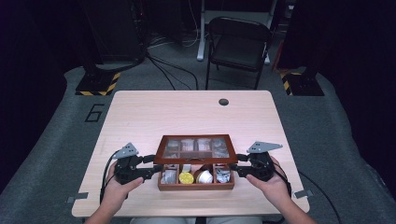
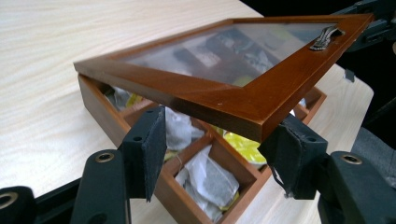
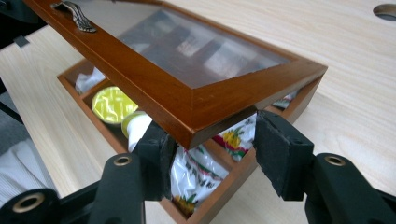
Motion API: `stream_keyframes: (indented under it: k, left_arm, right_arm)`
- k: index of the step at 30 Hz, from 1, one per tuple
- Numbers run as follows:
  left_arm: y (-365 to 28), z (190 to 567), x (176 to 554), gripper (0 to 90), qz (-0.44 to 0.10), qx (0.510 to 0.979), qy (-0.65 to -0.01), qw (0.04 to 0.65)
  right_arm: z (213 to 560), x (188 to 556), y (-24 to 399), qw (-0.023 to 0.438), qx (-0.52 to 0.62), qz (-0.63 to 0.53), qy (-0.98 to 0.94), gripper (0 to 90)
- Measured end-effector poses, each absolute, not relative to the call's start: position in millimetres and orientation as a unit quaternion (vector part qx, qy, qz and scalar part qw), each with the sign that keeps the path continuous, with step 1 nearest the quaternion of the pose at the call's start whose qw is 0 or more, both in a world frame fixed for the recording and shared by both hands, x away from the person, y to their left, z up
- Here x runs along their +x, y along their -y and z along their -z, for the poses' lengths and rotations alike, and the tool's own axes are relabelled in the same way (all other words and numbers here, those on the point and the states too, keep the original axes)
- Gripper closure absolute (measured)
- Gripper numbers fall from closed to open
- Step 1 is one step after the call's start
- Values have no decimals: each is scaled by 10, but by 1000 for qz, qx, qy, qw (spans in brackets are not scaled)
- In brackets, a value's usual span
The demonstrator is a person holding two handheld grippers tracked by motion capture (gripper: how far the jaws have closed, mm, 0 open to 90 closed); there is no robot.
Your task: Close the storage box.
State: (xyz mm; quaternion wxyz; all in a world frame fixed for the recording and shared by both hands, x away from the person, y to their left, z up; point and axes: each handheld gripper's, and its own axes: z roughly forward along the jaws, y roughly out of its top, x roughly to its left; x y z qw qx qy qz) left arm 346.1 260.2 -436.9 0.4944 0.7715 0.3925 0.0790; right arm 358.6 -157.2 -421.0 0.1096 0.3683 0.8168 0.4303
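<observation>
The high view is dim and soft; only the table is lit from above, and the room toward 12 o'clock falls into near black. The glass lid shows a pale glare. In the left gripper view the table is almost washed out toward 10 o'clock, and the near claws at 6 o'clock are slightly out of focus. The right gripper view is sharper, with a dark shadow under the lid.

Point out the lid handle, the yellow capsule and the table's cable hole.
lid handle (image 3: 77, 16), right gripper view, middle of the metal pull
yellow capsule (image 1: 186, 178), high view, its top
cable hole (image 1: 223, 101), high view, its centre
</observation>
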Motion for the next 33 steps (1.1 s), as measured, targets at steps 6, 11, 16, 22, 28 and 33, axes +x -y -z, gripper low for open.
stream_keyframes:
  k: [6,11,16,22,28,33]
  left_arm:
    - [-2576,4462,3396,444,-75,772,-391,495]
    - [-2571,4492,3348,476,-76,775,-387,494]
    - [-2585,4519,3296,465,-80,775,-389,491]
    - [-2586,4585,3234,463,-84,777,-393,485]
    - [-2574,4679,3194,457,-84,782,-396,475]
    - [-2573,4741,3186,457,-78,789,-397,463]
  right_arm:
    - [4292,3501,1552,113,371,-423,-819,511]
    - [4331,3470,1550,103,374,-425,-818,518]
    - [4386,3447,1572,92,378,-431,-814,519]
    - [4467,3395,1570,95,380,-433,-812,502]
    - [4570,3328,1552,108,379,-431,-812,497]
    - [4660,3291,1544,110,383,-428,-811,497]
